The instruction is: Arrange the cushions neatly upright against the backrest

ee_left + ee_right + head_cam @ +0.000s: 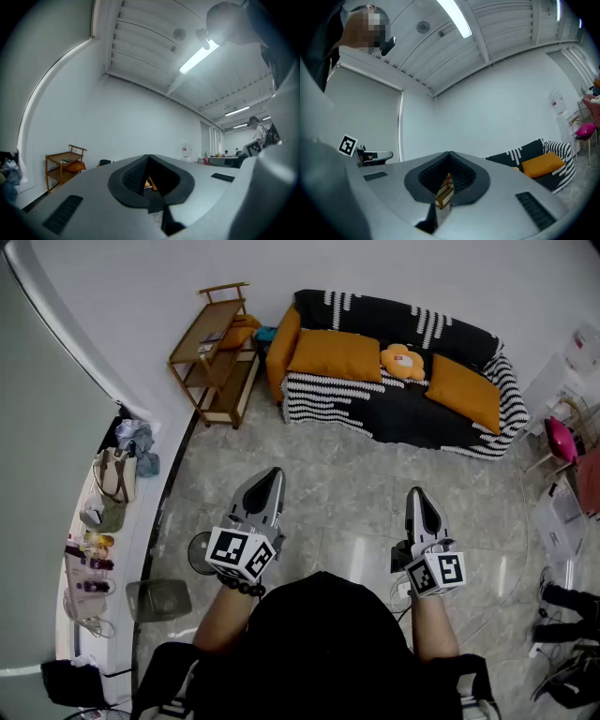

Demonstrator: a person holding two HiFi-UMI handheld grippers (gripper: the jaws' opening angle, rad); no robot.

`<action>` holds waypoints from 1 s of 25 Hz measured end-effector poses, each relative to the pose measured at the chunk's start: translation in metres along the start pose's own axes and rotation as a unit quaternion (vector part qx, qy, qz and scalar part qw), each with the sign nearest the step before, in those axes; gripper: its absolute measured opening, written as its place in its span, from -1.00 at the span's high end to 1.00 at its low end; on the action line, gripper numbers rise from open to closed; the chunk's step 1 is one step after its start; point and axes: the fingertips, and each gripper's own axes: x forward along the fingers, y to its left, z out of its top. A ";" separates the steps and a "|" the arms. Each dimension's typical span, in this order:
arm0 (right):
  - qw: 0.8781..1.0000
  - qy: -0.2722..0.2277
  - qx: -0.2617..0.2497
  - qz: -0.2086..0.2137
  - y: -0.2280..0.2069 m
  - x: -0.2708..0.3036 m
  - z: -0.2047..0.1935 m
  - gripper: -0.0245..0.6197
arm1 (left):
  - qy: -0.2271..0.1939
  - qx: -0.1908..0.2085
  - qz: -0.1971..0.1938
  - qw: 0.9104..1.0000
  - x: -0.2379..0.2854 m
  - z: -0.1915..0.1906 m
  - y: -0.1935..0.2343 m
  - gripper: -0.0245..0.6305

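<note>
Both claws are pinched fully shut with nothing in them: left gripper [273, 476] and right gripper [416, 493] hang over the tiled floor [347, 484], well apart from the sofa [403, 418].

I count four cushions on it:
- the arm cushion [281, 343], propped at the left end
- the flat cushion [335, 354], just beside that one on the seat
- the right cushion [464, 390], slumped near the right end
- the flower cushion [403, 360], small, mid-seat by the backrest

A wooden shelf [211, 348] sits just left of the sofa and a pink chair [562, 440] is off to its right. In the left gripper view the jaws hide nearly the whole sofa.
</note>
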 end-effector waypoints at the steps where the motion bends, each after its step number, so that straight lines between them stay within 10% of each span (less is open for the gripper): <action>1: 1.000 0.001 0.001 0.002 -0.003 -0.002 -0.001 0.84 | 0.003 -0.002 0.001 1.000 0.001 -0.003 -0.003 0.87; 23: 1.000 0.020 -0.003 -0.008 -0.089 -0.057 0.000 0.82 | 0.034 0.031 -0.016 0.999 0.047 -0.026 -0.091 0.86; 25: 1.000 0.015 -0.016 0.003 -0.089 -0.059 0.004 0.24 | 0.035 0.040 -0.017 0.998 0.052 -0.029 -0.101 0.55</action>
